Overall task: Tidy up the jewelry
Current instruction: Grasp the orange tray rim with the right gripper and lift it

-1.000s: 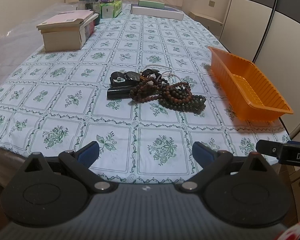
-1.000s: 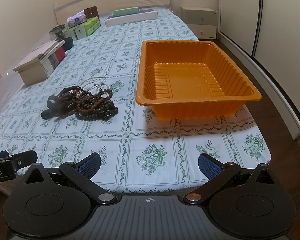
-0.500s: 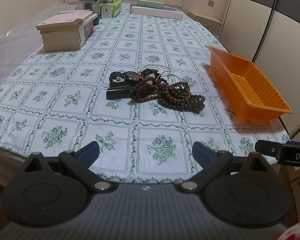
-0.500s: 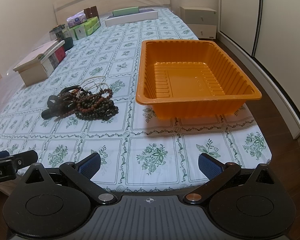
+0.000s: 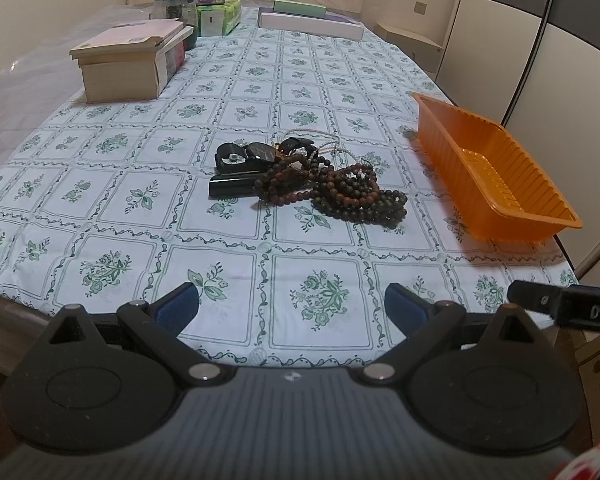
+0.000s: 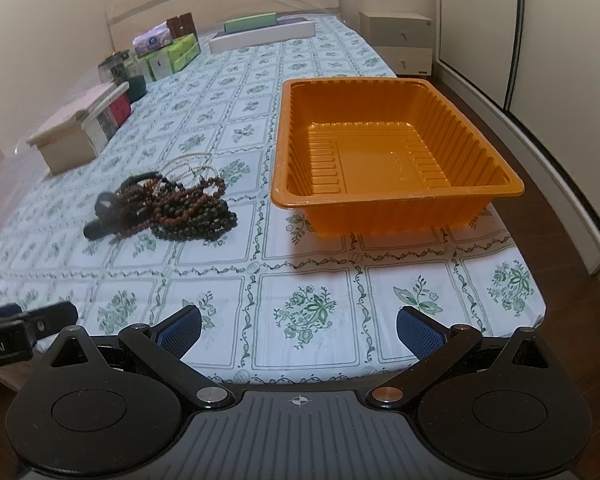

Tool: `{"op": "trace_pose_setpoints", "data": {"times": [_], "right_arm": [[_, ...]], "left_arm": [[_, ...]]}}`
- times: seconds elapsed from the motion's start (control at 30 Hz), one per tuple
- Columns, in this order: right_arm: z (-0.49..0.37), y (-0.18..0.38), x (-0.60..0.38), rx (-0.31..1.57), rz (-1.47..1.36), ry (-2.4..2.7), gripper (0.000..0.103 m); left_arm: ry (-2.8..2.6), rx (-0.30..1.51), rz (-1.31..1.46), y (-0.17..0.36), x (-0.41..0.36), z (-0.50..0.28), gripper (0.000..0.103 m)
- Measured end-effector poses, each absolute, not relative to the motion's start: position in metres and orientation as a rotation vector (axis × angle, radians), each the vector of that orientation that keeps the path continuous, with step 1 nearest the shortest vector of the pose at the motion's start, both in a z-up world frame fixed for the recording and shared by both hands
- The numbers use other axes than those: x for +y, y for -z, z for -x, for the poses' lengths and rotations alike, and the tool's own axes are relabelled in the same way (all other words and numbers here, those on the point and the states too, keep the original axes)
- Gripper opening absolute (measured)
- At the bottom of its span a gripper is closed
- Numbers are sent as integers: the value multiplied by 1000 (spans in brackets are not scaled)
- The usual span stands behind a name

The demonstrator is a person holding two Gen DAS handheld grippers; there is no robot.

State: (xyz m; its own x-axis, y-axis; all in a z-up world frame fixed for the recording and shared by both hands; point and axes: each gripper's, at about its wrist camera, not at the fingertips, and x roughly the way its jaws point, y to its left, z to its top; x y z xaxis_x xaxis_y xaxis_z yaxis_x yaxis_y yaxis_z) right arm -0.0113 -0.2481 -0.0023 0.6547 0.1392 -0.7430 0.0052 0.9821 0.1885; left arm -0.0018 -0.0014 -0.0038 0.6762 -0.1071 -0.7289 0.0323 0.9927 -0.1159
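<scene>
A pile of brown and dark bead bracelets (image 5: 332, 190) with black watches (image 5: 240, 160) lies mid-table on the floral cloth; it also shows in the right wrist view (image 6: 180, 208). An empty orange plastic tray (image 6: 392, 160) stands to its right, also in the left wrist view (image 5: 488, 172). My left gripper (image 5: 292, 312) is open and empty, near the table's front edge, well short of the pile. My right gripper (image 6: 298, 330) is open and empty, near the front edge in front of the tray.
A stack of books and boxes (image 5: 128, 64) stands at the far left. Tissue packs and a jar (image 5: 204, 12) and flat boxes (image 5: 308, 20) are at the far end. The table's right edge drops to a wooden floor (image 6: 580, 288) beside wardrobe doors.
Both grippers have crept slightly forward toward the table; the jewelry pile and tray have not moved. Both jaws stay open.
</scene>
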Motion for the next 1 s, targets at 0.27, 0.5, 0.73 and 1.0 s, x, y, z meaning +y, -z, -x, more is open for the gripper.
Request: {"op": "trace_pose_setpoints", "data": {"times": [0.27,0.5,0.73,1.0], "right_arm": [[17,-24,-299,654,-331,-53,103],[-10,-27,-375,591,-403,106,103],[-54,-12,-412,614,-353,112,85],[-82,28,-436,706,-373,56,54]], "left_arm": [[114,833,246,5,13,-13,99],[131,831,342,11,24,-29,100],[129,828,375,21,27,-47,100],[211,780,418,28,17,-60,101]]}}
